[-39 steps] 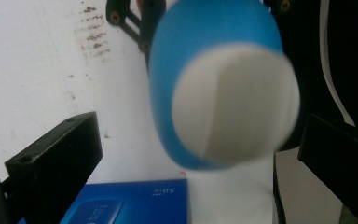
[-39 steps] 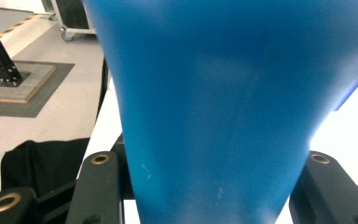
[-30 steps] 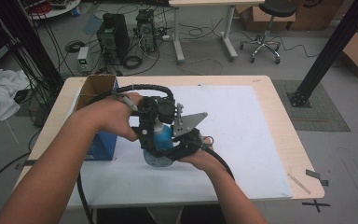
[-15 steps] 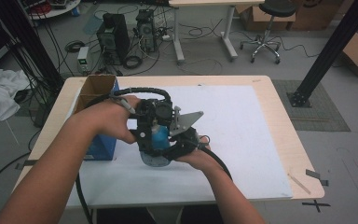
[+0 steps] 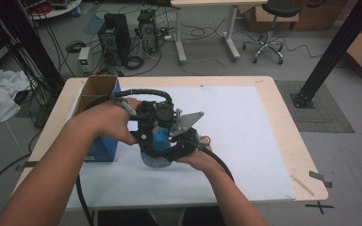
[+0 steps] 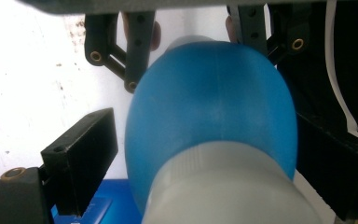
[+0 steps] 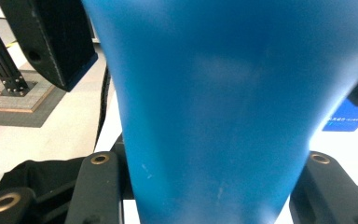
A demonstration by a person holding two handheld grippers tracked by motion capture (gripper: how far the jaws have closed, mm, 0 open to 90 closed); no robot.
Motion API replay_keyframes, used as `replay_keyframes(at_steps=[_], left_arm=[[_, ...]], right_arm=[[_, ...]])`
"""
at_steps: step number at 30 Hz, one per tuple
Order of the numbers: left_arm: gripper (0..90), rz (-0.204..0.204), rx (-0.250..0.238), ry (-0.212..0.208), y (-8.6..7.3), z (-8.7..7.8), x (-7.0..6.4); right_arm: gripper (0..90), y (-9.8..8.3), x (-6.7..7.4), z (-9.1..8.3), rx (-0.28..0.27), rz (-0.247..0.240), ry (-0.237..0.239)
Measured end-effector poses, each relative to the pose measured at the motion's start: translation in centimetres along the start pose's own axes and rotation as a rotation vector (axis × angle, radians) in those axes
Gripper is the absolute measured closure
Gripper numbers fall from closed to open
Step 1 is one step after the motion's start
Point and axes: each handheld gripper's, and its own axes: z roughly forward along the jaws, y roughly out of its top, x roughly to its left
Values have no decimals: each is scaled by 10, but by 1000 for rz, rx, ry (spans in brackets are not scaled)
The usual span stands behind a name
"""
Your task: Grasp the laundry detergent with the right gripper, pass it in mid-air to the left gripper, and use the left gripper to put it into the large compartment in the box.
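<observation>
Open cardboard box (image 5: pixel 96 89) at table (image 5: pixel 268 94) left edge; swivel chair (image 5: pixel 268 28) beyond.

High view: above, looking forward and down over white-covered wooden tabletop (image 5: pixel 264 141). Left and right gripper views: along own tongs, pressed close; shared: rounded blue plastic bottle (image 6: pixel 214 107).

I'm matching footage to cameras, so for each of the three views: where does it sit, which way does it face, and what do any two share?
High view: above the person's side, looking forward and down on the table; both forearms, left tool and right tool.
Left gripper view: rides the left tool, looking along its jaws at the blue bottle.
Right gripper view: rides the right tool, its jaws flanking the blue bottle.
Shared: all three show the bottle; the blue box appears too.
</observation>
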Motion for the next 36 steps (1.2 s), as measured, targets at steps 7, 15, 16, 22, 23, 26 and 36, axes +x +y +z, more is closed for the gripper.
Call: replay_keyframes(at_steps=[7,15,16,22,23,26,36], left_arm=[[161,1,3,-1,-1,2,0],[181,0,4,-1,0,1,0],[189,0,4,-1,0,1,0],[228,-1,7,3,1,-1,-1],[230,-1,8,4,1,-1,-1],[242,-2,8,7,0,-1,-1],[299,-1,21,8,-3,-1,-1]], right_arm=[[469,0,0,1,3,-2,-2],[468,0,1,0,-2,0,-2],[468,0,1,0,-2,0,-2],[469,-1,1,0,-4,16,-3],[469,-1,1,0,-8,17,-1],[469,0,0,1,-13,10,-1],[469,1,-1,4,-18,22,5]])
